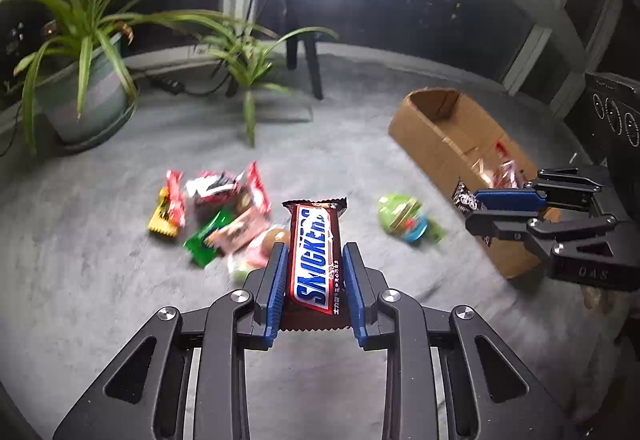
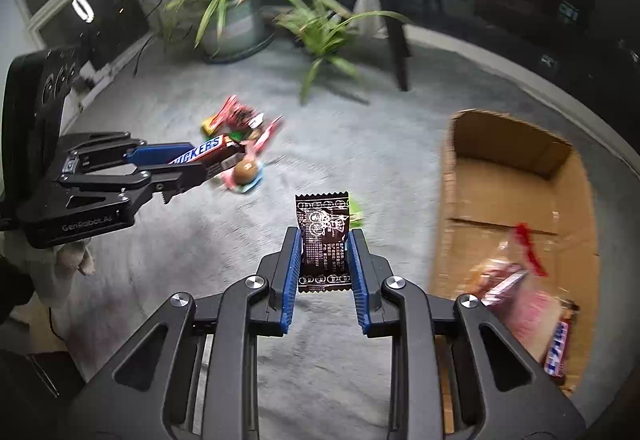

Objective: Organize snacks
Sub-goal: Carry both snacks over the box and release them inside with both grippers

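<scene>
My left gripper [image 1: 314, 272] was clamped on a chocolate bar [image 1: 315, 256] whose wrapper read "SNICKERS", held lengthwise above the grey carpet [image 1: 100, 260]. My right gripper [image 2: 325, 264] pinched a small dark packet [image 2: 324, 240] covered in white print too fine to read, just left of the cardboard box [image 2: 500, 176]. The left gripper's housing showed "GenRobot.AI". A loose pile of snacks [image 1: 216, 216] lay blurred on the carpet; the wrappers inside the box were smeared and partly cut off.
</scene>
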The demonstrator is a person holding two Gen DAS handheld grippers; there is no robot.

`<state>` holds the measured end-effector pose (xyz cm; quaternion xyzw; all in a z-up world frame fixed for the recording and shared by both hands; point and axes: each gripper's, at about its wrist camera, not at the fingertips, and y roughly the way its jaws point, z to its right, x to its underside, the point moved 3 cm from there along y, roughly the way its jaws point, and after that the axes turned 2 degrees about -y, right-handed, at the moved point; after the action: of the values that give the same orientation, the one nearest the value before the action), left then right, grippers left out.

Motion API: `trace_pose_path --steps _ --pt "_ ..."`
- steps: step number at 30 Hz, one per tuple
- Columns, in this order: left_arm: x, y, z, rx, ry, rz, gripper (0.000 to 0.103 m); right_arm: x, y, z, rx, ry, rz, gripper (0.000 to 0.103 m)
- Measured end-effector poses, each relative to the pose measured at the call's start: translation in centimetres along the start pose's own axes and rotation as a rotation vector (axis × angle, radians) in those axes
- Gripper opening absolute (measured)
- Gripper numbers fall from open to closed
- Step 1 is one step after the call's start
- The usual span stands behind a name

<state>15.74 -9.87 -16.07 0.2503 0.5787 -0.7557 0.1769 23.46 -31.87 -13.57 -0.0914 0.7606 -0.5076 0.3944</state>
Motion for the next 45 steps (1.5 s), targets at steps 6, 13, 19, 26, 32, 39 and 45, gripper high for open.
trace_pose_path --steps 6,13,19,26,32,39,45 --pt "-2.3 -0.3 2.1 0.043 0.011 0.036 0.026 -0.4 -2.8 3.6 0.056 0.055 0.053 0.025" --pt "-5.0 0.4 6.0 0.087 0.042 0.069 0.026 0.0 -4.9 8.0 0.132 0.126 0.095 0.025" --pt "-6.9 2.2 9.4 0.122 0.051 0.085 0.026 0.6 -5.4 11.3 0.181 0.178 0.103 0.025" --pt "-8.2 4.4 12.4 0.141 0.083 0.07 0.026 1.1 -4.7 14.6 0.203 0.232 0.095 0.025" --pt "-8.7 6.3 13.8 0.145 0.087 0.053 0.026 1.8 -3.7 16.6 0.215 0.276 0.092 0.025" --pt "-8.6 7.7 14.9 0.148 0.084 0.038 0.026 2.6 -2.5 18.1 0.22 0.305 0.069 0.025" --pt "-8.8 8.3 15.4 0.137 0.084 0.023 0.026 3.1 -2.2 18.9 0.228 0.337 0.068 0.025"
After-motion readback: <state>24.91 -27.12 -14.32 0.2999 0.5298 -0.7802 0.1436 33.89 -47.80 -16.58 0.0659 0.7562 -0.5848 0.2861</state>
